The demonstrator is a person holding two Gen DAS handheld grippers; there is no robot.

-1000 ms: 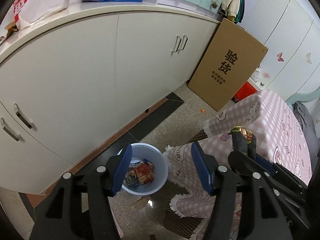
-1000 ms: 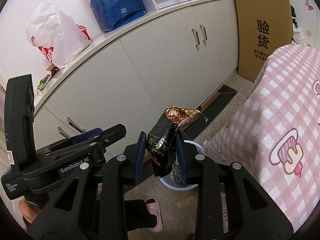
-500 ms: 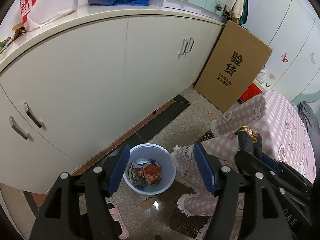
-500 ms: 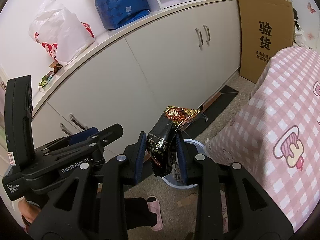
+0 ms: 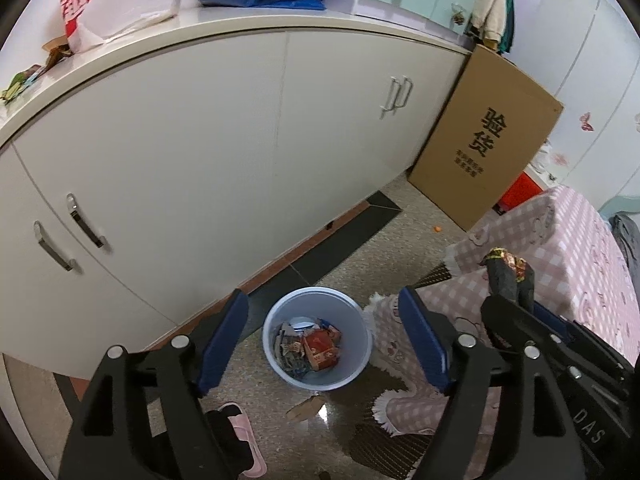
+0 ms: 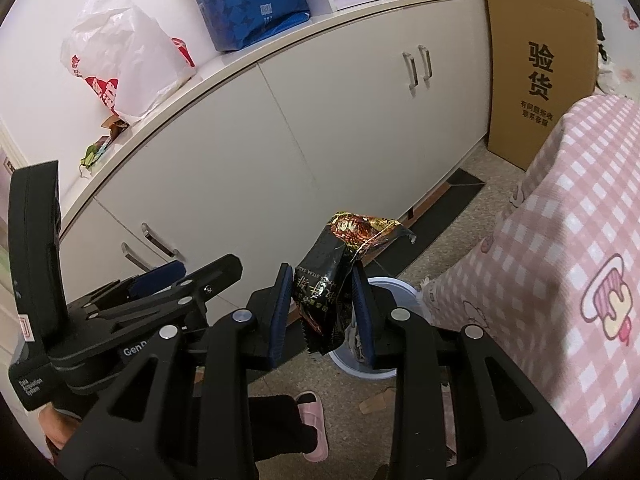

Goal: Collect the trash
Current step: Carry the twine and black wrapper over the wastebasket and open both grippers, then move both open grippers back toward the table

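1. Left wrist view: over the last second the blue bin (image 5: pixel 318 336) has slid from the lower left of my frame to lower centre, between the spread fingers of my left gripper (image 5: pixel 324 344), which holds nothing. I read that as the rig lining up over the bin.
2. Same view, lower right: my right gripper (image 5: pixel 510 300) sits beside the bin, not yet above it, pinching the black snack wrapper (image 5: pixel 508 276).
3. Right wrist view, centre: the snack wrapper stands upright between the pressed pads, gold end up, as it did a second ago. The bin's rim shows just behind it, so I judge the drop is close but not begun.
4. Bin contents: crumpled packets and a red carton already lie inside.
5. Floor: speckled stone with a scrap of cardboard (image 5: pixel 306 406) lying just in front of the bin, likely another pickup.
6. Room: white cabinets (image 5: pixel 200 160) fill the left and centre; a cardboard box (image 5: pixel 486 136) leans at upper right; the pink checked cloth (image 6: pixel 568 220) covers the bench at right.
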